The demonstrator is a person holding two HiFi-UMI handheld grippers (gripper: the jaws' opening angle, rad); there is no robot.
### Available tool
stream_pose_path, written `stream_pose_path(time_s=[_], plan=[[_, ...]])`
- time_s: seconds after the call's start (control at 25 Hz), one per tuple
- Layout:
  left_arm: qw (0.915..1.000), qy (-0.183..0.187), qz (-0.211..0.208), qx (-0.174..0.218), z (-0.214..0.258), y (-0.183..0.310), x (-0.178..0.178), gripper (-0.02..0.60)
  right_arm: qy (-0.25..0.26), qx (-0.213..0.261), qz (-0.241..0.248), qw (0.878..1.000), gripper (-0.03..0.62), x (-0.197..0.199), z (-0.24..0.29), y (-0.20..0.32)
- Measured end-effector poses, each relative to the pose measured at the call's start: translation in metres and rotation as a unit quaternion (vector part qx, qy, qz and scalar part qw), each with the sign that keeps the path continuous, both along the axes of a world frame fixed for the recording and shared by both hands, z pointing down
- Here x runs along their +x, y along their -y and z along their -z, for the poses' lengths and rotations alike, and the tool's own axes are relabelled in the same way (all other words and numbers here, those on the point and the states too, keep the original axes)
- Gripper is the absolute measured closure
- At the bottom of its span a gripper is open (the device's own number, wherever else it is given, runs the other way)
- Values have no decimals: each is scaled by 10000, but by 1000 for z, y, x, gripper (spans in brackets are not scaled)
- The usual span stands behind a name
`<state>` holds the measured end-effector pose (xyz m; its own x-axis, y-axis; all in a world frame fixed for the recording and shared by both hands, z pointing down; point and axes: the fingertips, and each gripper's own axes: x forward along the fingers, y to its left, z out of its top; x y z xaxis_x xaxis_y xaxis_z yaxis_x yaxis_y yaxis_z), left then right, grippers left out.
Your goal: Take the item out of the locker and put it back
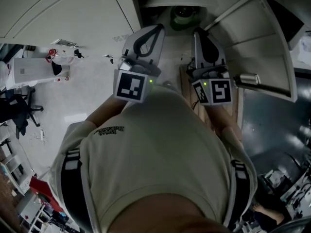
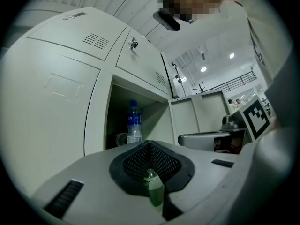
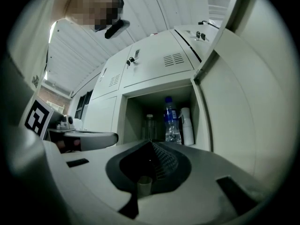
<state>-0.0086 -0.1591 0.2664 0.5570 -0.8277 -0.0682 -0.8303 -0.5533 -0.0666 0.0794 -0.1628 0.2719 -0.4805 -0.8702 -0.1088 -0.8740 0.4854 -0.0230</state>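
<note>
An open locker compartment (image 3: 161, 93) faces me. Inside it stand a clear water bottle with a blue label (image 3: 171, 121), a white spray bottle (image 3: 187, 125) to its right and a clear jar (image 3: 149, 126) to its left. The left gripper view shows the same water bottle (image 2: 134, 123) with a pale roll (image 2: 121, 138) beside it. My left gripper (image 1: 156, 29) and right gripper (image 1: 199, 33) are side by side in front of the chest, short of the opening. Both are shut with nothing between their jaws, which meet at a point in each gripper view (image 2: 150, 143) (image 3: 151, 143).
The locker's door (image 1: 265, 47) hangs open on the right, close to my right gripper. Shut locker doors (image 2: 70, 78) fill the left side and the row above. A green object (image 1: 183, 14) lies in the compartment in the head view. A wooden pallet (image 1: 194, 101) is below.
</note>
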Motion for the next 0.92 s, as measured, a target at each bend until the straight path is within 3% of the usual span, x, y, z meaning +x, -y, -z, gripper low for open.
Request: stream_pose_path(time_s=[0.92], plan=[[9997, -147, -70, 199, 19, -3, 3, 566, 126, -20, 123, 9998, 594, 3, 11, 2]])
